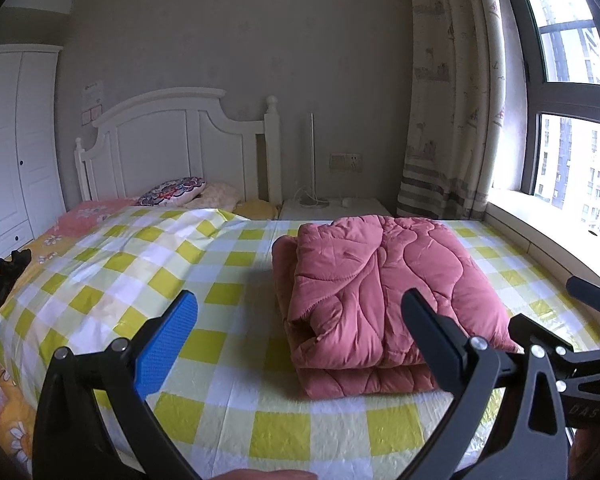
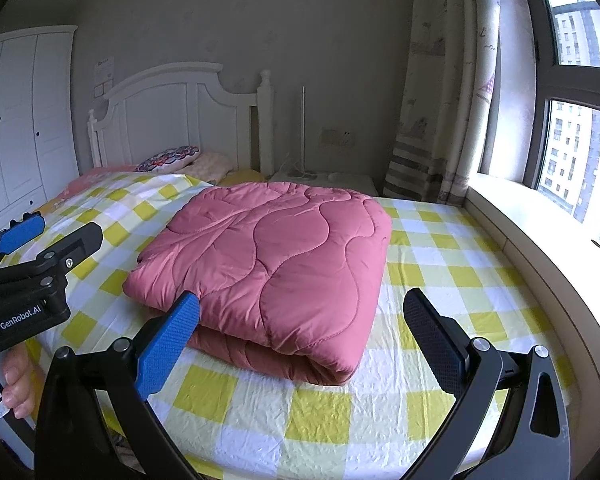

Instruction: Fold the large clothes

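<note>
A pink quilted blanket (image 1: pixel 376 296) lies folded into a thick rectangular stack on the yellow-checked bed sheet (image 1: pixel 148 256); it also shows in the right wrist view (image 2: pixel 276 264). My left gripper (image 1: pixel 300 316) is open and empty, held above the bed's near edge just left of the stack. My right gripper (image 2: pixel 302 314) is open and empty, in front of the stack's near right corner, not touching it. The left gripper also shows at the left edge of the right wrist view (image 2: pixel 48 236).
A white headboard (image 1: pixel 172 140), patterned pillows (image 1: pixel 172 192) and a white nightstand (image 1: pixel 332 208) stand at the far end. A wardrobe (image 1: pixel 12 140) is at the left. A curtain (image 1: pixel 448 100) and window sill (image 2: pixel 540 240) run along the right. A dark object (image 1: pixel 4 280) lies at the bed's left edge.
</note>
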The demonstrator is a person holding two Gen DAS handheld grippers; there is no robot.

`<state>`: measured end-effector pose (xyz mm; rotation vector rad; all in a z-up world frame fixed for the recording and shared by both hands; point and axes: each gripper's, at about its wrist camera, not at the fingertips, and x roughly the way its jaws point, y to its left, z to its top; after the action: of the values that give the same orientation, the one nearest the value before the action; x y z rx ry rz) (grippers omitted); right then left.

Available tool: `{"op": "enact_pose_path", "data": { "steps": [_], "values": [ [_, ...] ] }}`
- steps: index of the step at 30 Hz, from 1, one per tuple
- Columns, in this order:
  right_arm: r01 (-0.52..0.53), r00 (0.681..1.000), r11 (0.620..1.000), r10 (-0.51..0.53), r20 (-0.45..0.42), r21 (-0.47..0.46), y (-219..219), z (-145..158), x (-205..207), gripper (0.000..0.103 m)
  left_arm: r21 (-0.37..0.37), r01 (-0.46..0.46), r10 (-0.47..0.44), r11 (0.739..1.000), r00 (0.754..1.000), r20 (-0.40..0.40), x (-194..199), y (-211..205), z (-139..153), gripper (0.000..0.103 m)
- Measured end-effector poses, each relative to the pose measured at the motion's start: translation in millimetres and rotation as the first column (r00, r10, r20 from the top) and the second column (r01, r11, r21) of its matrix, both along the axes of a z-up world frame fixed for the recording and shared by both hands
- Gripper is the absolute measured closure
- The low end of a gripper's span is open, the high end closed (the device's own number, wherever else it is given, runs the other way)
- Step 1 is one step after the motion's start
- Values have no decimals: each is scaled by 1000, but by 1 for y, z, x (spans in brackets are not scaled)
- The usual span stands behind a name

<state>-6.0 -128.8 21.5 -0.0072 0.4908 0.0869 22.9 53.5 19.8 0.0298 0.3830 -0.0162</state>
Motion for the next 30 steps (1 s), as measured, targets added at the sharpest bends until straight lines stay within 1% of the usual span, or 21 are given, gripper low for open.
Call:
{"op": "enact_pose_path", "data": {
  "steps": [30],
  "values": [
    [-8,1000,1000,8,-12,11,7,-5,3,5,-1,1,-1,1000,1000,1,1,3,0,2]
  ]
}}
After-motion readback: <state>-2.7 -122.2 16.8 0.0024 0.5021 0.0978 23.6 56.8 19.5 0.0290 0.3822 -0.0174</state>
